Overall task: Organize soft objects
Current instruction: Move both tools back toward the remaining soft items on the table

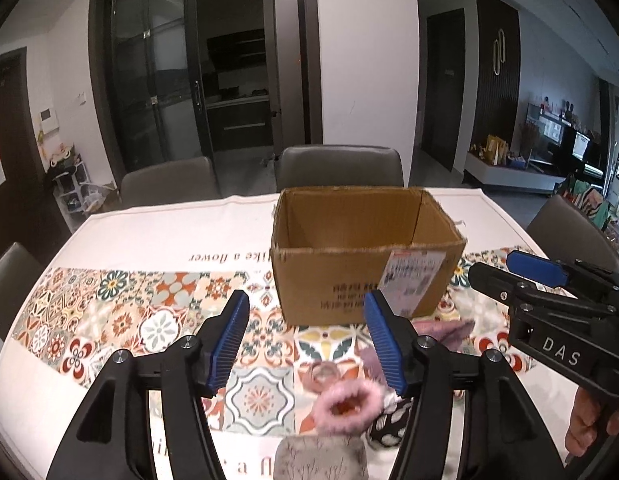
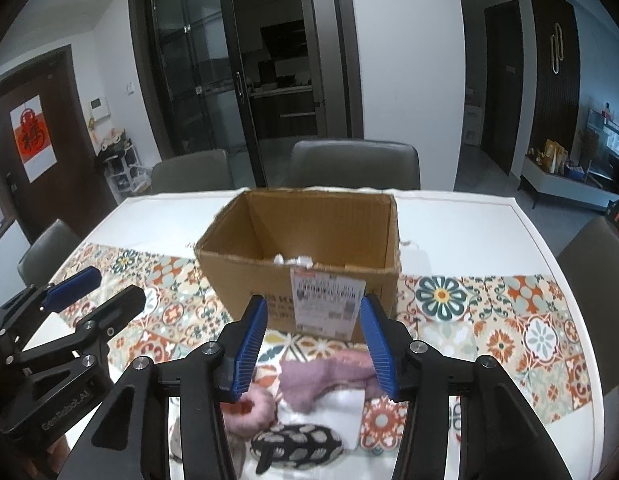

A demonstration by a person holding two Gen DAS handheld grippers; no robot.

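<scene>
Hovering over the bench [image 1: 157, 232], both tongs stand open with nothing between their pads: left tongs [image 1: 305, 344], right tongs [image 2: 313, 350]. The soft things lie in a heap near the box [image 2: 309, 240], on its near side: pink scrunchie [image 1: 345, 402], mauve cloth [image 2: 329, 376], black patterned piece [image 2: 297, 446].

Left black two-finger tool [image 1: 305, 344] with blue ribbed pads: jaws parted, nothing between them, angled downward. Right black two-finger tool [image 2: 313, 346], blue pads: likewise parted and empty, alongside. A hand [image 1: 589, 424] grips its handle.
</scene>
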